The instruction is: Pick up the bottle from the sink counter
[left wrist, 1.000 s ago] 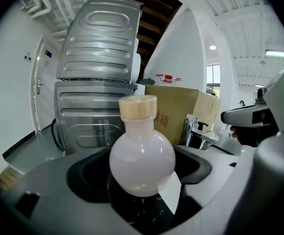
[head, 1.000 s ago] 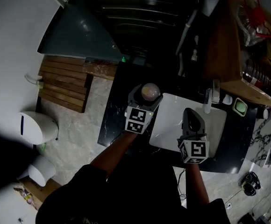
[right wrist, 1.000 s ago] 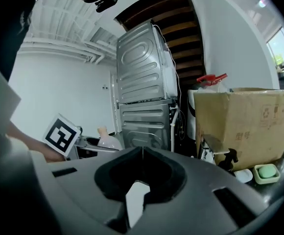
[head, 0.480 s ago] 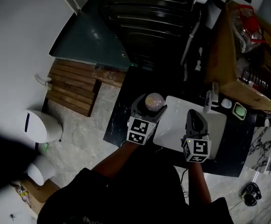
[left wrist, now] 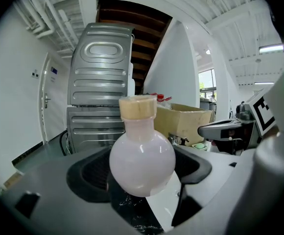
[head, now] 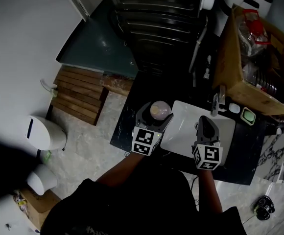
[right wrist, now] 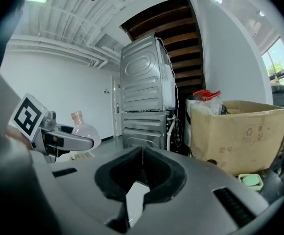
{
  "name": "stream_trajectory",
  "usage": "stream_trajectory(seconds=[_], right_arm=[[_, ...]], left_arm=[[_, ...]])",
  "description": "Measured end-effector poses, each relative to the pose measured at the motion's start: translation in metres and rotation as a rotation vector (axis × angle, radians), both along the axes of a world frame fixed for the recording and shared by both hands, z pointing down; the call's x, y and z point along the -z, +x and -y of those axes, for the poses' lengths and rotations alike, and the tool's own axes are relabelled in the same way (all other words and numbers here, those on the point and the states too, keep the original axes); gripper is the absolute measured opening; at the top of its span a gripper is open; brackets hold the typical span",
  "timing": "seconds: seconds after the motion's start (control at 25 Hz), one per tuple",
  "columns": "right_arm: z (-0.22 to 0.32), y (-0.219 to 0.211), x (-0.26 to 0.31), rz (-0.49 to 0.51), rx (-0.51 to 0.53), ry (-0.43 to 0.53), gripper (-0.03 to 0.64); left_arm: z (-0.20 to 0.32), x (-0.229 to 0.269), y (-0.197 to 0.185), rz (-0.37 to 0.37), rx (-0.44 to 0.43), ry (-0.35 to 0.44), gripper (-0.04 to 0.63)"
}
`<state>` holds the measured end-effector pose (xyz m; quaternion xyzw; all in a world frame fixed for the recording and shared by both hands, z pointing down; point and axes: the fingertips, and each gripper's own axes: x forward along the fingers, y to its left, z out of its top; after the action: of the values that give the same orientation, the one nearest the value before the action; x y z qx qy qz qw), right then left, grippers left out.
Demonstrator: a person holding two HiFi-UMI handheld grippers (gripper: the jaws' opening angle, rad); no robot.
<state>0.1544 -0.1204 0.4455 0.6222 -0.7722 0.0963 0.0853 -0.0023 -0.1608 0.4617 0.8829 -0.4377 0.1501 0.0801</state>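
We see an open-topped cardboard box well beyond the R fingers, w/ red and clear plastic items in it, too jumbled to name. A white rectangular sink lies below and betw. both grippers, and a small green dish sits ahead-right of the R fingers, contents unclear. The L gripper has its fingers spread wide and pinching the bottle by its belly, one dark pad on each side. The bottle stands upright betw. them, neck up, over the counter right at the sink's left rim. In the left gripper view, black counter and white rim show below its base. The R gripper has its fingers pressed together, tips meeting, nothing betw. them, over the sink. The bottle is round-bellied, smooth, milky pinkish-white, w/ a short neck and a tan cork-like cap. The counter is glossy black stone w/ pale veins. The pads are matte black and the gripper bodies grey. Far ahead of both sets of fingers stand stacked grey metal washers w/ ribbed fronts.
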Motion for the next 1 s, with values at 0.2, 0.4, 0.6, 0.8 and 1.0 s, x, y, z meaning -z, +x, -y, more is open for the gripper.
stream_trajectory(seconds=[0.2, 0.4, 0.6, 0.8, 1.0], right_arm=[[-0.006, 0.003, 0.005, -0.018, -0.003, 0.009, 0.038], [-0.012, 0.01, 0.011, -0.04, -0.022, 0.019, 0.037], [-0.019, 0.024, 0.016, -0.058, -0.051, 0.029, 0.037], [-0.024, 0.035, 0.016, -0.068, -0.068, 0.024, 0.037], [-0.027, 0.041, 0.016, -0.071, -0.073, 0.025, 0.037]], left_arm=[[-0.005, 0.006, -0.007, -0.003, 0.013, 0.009, 0.379], [-0.006, 0.009, -0.013, -0.002, 0.025, 0.013, 0.379], [-0.007, 0.015, -0.015, -0.01, 0.032, 0.025, 0.379], [-0.01, 0.014, -0.012, -0.012, 0.033, 0.022, 0.379], [-0.011, 0.01, -0.01, -0.01, 0.035, 0.014, 0.379]])
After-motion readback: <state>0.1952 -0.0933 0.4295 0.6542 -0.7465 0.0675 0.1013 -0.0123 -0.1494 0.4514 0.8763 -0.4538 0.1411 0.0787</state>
